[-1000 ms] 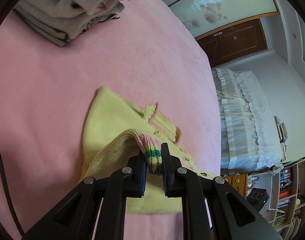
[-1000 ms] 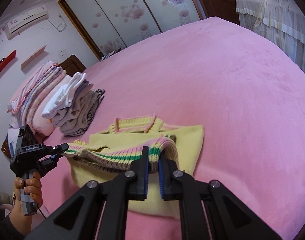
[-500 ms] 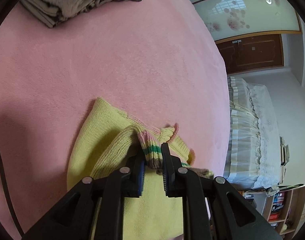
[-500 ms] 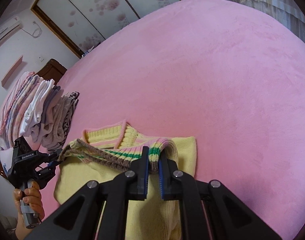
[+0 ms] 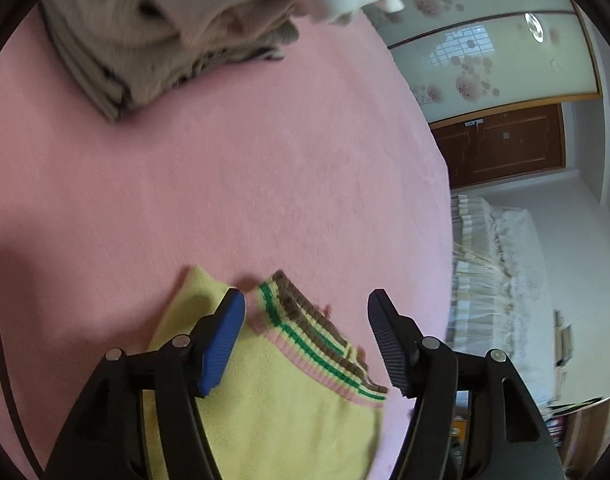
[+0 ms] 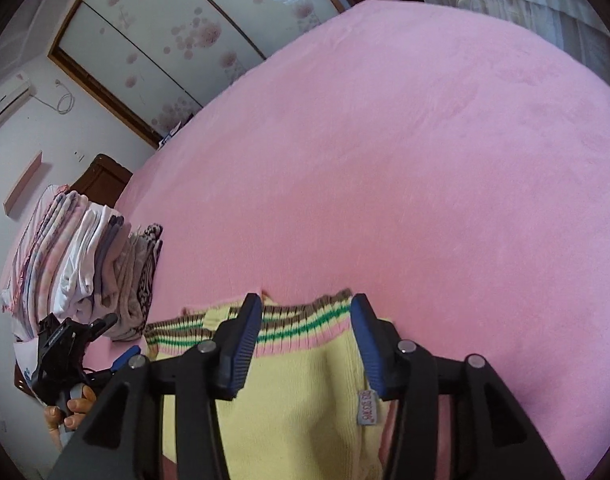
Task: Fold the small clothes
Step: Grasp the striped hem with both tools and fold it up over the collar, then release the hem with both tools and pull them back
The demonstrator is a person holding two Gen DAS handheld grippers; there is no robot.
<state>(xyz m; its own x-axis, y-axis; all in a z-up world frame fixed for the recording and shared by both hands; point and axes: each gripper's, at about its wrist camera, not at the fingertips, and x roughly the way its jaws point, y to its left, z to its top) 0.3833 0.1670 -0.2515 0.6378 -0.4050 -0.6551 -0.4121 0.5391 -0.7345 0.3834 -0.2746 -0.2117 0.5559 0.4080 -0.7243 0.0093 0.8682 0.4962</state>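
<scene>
L tool (image 5: pixel 307 306): jaws apart, just been opening; blue pads clear of the knit, nothing pinched. R tool (image 6: pixel 307 306): same, jaws spread and just been opening, no pad pressing on cloth. Yellow knit sweater (image 5: pixel 281 408) lies on the pink bed cover (image 5: pixel 225 184), near edge of bed, right under both tools. It sits folded over itself: striped rib hem (image 6: pixel 301 326) (pink/green/brown bands) lies on top, across the far edge of the yellow body. In L wrist view the hem runs diagonally between the two fingers, one end by the left pad, other end toward the right finger; a plain yellow corner sticks out past the left pad. In R wrist view the hem runs side to side, passing behind both pads and on toward the L side. Small grey label (image 6: pixel 367 408) shows on the yellow knit, just beside the right finger of the R tool. R wrist view also catches the L tool (image 6: pixel 117 338) at lower left w/ the person's hand (image 6: pixel 71 412) round its grip; its tips are close to the hem end, contact can't tell. Stack of folded clothes (image 6: pixel 85 264) sits on the bed cover beyond the L tool, apart from the sweater; in L wrist view same stack at top, blurred. Wardrobe w/ floral sliding doors (image 6: pixel 177 40) behind the bed.
</scene>
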